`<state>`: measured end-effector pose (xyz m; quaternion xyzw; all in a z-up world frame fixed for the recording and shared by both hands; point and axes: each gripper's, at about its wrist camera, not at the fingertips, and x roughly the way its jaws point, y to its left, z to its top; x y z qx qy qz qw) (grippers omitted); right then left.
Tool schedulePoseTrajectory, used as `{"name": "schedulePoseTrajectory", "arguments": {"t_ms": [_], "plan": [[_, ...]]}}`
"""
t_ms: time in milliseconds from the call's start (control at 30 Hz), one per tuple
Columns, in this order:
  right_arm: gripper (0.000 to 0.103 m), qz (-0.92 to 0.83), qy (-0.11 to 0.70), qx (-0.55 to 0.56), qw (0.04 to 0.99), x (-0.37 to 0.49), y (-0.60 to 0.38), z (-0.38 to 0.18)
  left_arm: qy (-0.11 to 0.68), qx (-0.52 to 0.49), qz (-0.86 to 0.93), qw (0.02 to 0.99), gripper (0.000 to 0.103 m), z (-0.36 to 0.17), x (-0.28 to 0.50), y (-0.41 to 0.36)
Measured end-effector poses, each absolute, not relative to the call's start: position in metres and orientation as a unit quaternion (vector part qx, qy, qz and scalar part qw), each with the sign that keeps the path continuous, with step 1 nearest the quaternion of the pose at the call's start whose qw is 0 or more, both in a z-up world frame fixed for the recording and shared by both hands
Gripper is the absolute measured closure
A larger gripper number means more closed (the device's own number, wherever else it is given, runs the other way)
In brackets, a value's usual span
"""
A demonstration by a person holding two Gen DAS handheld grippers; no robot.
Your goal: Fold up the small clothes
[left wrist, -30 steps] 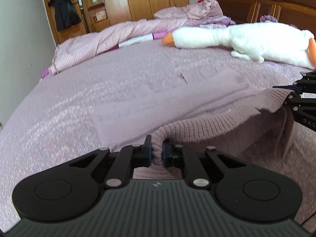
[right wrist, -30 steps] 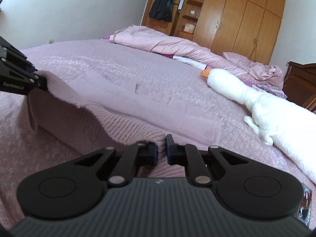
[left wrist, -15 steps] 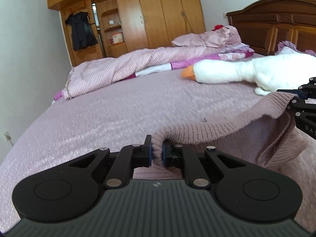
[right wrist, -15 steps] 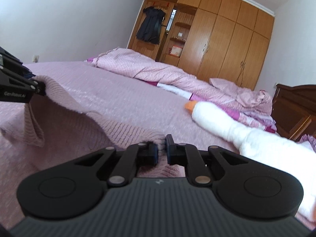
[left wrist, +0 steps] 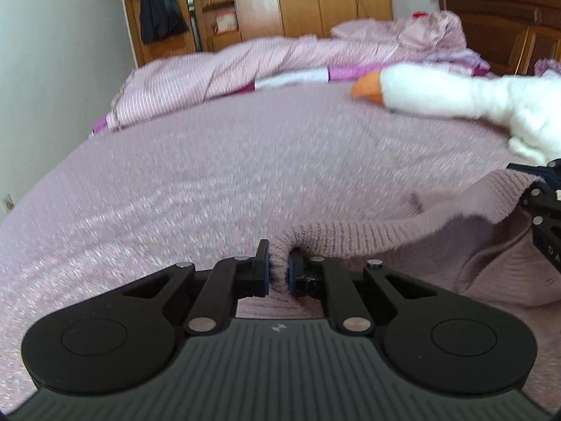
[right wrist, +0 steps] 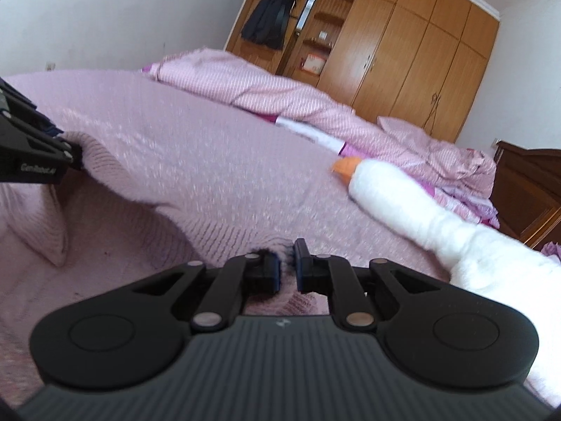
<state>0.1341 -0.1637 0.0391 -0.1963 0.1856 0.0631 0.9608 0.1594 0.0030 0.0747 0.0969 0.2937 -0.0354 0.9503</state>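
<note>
Over the bed (left wrist: 210, 175) | I pinch 1 sweater (left wrist: 368, 238) edge with left gripper (left wrist: 278, 275) and right gripper (right wrist: 287, 273), both clamped | risk: knit slipping out, fold skewing

Black left gripper (left wrist: 278, 273) with silver screws, ribbed grey body.

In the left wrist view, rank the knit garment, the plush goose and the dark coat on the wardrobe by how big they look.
1. Knit garment, though it lies nearest the camera, which inflates it.
2. Plush goose, partly cut off at the frame's edge, so close to the garment.
3. Dark coat, far off, clearly smallest.
</note>
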Motion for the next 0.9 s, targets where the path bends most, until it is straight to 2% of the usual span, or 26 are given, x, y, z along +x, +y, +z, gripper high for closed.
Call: {"name": "schedulePoseTrajectory", "arguments": {"t_ms": [267, 467, 567, 633, 667, 700, 733, 900], "plan": [[0.091, 0.063, 0.232, -0.200, 0.950, 0.165, -0.162, 0.000, 0.330, 0.102, -0.035, 0.938, 0.092, 0.032, 0.190, 0.003], [0.089, 0.068, 0.244, -0.187, 0.949, 0.168, -0.163, -0.016, 0.331, 0.106, -0.040, 0.937, 0.091, 0.023, 0.188, 0.005], [0.088, 0.065, 0.241, -0.180, 0.952, 0.168, -0.164, -0.015, 0.337, 0.100, -0.040, 0.935, 0.081, 0.028, 0.183, 0.008], [0.079, 0.061, 0.237, -0.167, 0.955, 0.166, -0.168, -0.010, 0.337, 0.088, -0.041, 0.937, 0.069, 0.035, 0.175, 0.012], [0.067, 0.059, 0.236, -0.160, 0.957, 0.163, -0.171, -0.007, 0.335, 0.083, -0.040, 0.938, 0.065, 0.039, 0.170, 0.015], [0.056, 0.056, 0.234, -0.152, 0.959, 0.160, -0.173, -0.004, 0.332, 0.080, -0.039, 0.939, 0.057, 0.043, 0.164, 0.018], [0.053, 0.053, 0.229, -0.143, 0.961, 0.156, -0.176, 0.000, 0.330, 0.076, -0.037, 0.940, 0.052, 0.047, 0.158, 0.020], [0.052, 0.042, 0.219, -0.106, 0.969, 0.131, -0.193, 0.013, 0.323, 0.062, -0.035, 0.944, 0.048, 0.061, 0.127, 0.033]]}}
